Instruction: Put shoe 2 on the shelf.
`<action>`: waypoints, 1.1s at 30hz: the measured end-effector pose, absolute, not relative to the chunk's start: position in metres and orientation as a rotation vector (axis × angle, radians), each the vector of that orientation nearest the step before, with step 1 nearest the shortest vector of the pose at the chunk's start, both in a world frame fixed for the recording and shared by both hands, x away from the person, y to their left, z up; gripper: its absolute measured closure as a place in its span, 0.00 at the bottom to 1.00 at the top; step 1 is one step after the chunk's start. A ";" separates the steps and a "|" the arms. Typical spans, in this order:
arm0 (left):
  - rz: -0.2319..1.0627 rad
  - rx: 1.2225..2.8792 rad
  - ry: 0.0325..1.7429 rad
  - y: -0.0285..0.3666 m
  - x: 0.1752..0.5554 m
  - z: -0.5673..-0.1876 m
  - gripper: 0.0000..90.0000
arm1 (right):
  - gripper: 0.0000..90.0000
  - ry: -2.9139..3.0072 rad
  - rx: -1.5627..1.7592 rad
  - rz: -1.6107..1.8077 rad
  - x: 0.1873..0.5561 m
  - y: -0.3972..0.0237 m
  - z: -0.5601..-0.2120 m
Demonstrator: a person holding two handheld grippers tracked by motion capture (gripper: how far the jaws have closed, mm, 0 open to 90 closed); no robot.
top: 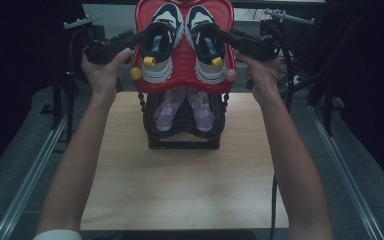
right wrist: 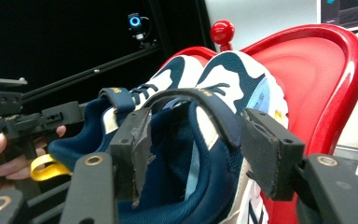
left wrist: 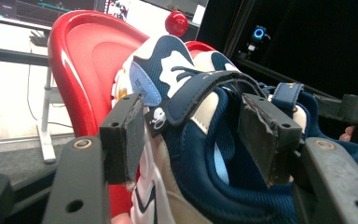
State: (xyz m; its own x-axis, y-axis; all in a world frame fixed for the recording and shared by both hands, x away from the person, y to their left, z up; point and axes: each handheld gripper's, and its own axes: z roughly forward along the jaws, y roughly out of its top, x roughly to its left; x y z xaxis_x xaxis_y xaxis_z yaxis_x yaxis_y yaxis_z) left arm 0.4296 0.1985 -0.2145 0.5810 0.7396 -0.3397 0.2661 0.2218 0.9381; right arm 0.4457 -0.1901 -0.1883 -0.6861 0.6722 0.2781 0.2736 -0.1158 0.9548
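Note:
A pair of navy-and-white sneakers stands on the red top shelf [top: 182, 56] of a shoe rack. My left gripper [top: 152, 40] reaches the left sneaker [top: 161, 30] from the left. In the left gripper view that sneaker's [left wrist: 177, 70] collar and strap lie between the jaws of this gripper [left wrist: 193, 130], which is open with the pads off it. My right gripper [top: 215, 35] comes at the right sneaker [top: 205, 27] from the right. Its own view has this gripper [right wrist: 200, 149] open astride the sneaker's [right wrist: 233, 74] side wall, one pad inside the opening.
A pair of lilac shoes [top: 170, 110] rests on the black lower shelf [top: 182, 142]. The rack stands at the far middle of a wooden table [top: 180, 190]. Metal rails [top: 35, 170] run along both sides. Red knobs [left wrist: 176, 22] top the rack's posts.

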 end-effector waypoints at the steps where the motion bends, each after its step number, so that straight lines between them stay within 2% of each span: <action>1: 0.407 1.349 0.953 0.200 0.428 -0.215 0.46 | 0.49 1.851 1.042 1.877 0.445 -0.191 -0.190; 13: 0.410 1.330 0.931 0.218 0.405 -0.220 0.44 | 0.50 1.828 1.013 1.938 0.430 -0.213 -0.203; 33: 0.379 1.317 0.928 0.247 0.367 -0.270 0.43 | 0.50 1.788 1.028 1.976 0.402 -0.255 -0.250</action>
